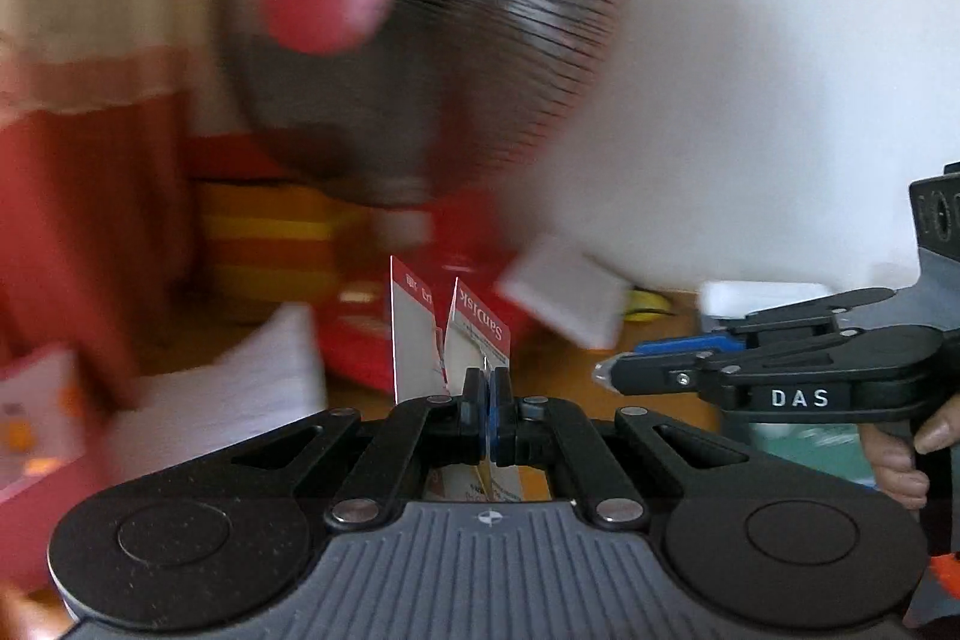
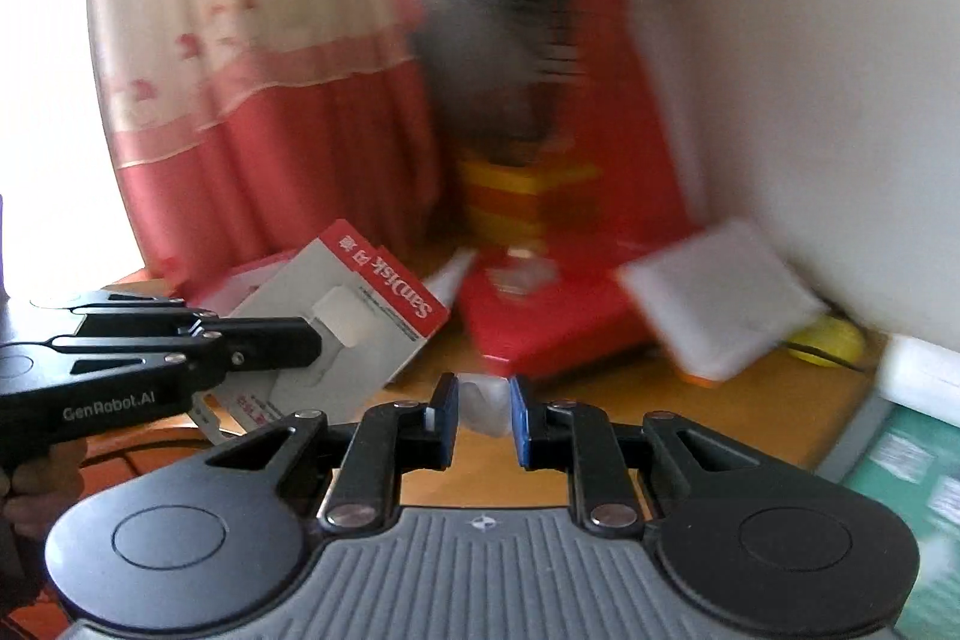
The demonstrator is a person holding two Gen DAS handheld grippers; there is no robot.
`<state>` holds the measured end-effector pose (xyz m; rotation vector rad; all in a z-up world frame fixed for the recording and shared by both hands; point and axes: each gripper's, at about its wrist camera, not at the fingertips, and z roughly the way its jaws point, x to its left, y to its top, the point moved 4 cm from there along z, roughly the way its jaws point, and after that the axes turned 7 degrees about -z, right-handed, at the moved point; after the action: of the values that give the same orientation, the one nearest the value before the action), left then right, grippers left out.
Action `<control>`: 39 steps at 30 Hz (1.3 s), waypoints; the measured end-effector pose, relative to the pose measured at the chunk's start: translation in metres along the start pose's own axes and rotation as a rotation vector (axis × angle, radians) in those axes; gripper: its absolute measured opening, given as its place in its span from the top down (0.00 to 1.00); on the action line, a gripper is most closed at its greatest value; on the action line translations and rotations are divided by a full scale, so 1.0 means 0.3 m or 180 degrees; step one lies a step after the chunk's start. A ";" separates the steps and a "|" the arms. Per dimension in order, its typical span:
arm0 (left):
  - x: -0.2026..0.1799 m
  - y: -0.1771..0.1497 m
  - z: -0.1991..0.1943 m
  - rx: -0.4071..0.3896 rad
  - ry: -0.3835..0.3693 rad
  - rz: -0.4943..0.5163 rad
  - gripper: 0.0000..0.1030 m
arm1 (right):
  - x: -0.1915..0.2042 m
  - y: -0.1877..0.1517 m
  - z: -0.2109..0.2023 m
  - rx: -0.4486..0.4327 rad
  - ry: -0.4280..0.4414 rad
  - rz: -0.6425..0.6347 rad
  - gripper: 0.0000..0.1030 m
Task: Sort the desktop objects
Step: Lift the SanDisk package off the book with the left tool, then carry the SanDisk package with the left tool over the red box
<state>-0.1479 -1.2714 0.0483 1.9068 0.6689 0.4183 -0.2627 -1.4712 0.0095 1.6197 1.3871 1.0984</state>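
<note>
cardboard memory-card pack (image 2: 360, 316), red and white, torn at one edge: clamped in the left claw (image 1: 487, 394), held off the counter (image 2: 780, 400). right claw (image 2: 483, 415): jaws parted round a small pale piece (image 2: 485, 403), contact unclear. on the counter beyond: red box (image 2: 540, 322), white pad (image 2: 720, 304), yellow item (image 2: 828, 337), none in plain order. progress: one item in hand, destination not shown. fan (image 1: 420, 28) and curtain (image 2: 240, 70) behind, all blurred.
</note>
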 end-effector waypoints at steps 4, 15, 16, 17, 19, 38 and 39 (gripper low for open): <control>0.239 0.001 -0.176 -0.0174 0.0348 -0.0056 0.97 | 0.259 0.069 0.104 -0.0109 0.0234 -0.0257 0.81; 0.782 -0.074 -0.592 -0.0343 0.1412 -0.0283 0.97 | 0.994 0.201 0.389 -0.0307 0.1201 -0.0600 0.81; 0.837 -0.085 -0.631 -0.0347 0.1521 -0.0323 0.97 | 1.053 0.212 0.418 -0.0304 0.1308 -0.0654 0.81; 0.897 -0.097 -0.662 -0.0351 0.1623 -0.0369 0.97 | 1.110 0.223 0.448 -0.0303 0.1408 -0.0695 0.81; 0.991 -0.113 -0.722 -0.0367 0.1824 -0.0453 0.97 | 1.224 0.244 0.508 -0.0304 0.1598 -0.0757 0.81; 1.757 -0.273 -1.086 -0.0202 0.3151 -0.1241 0.97 | 2.220 0.370 0.938 -0.0016 0.3128 -0.1337 0.80; 1.780 -0.284 -1.098 -0.0183 0.3150 -0.1266 0.97 | 2.257 0.361 0.941 0.0017 0.3154 -0.1346 0.80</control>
<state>0.0638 -0.6769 0.1015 1.3726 1.6122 1.1162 0.0766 -0.8184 0.1025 0.6672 2.1984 1.6992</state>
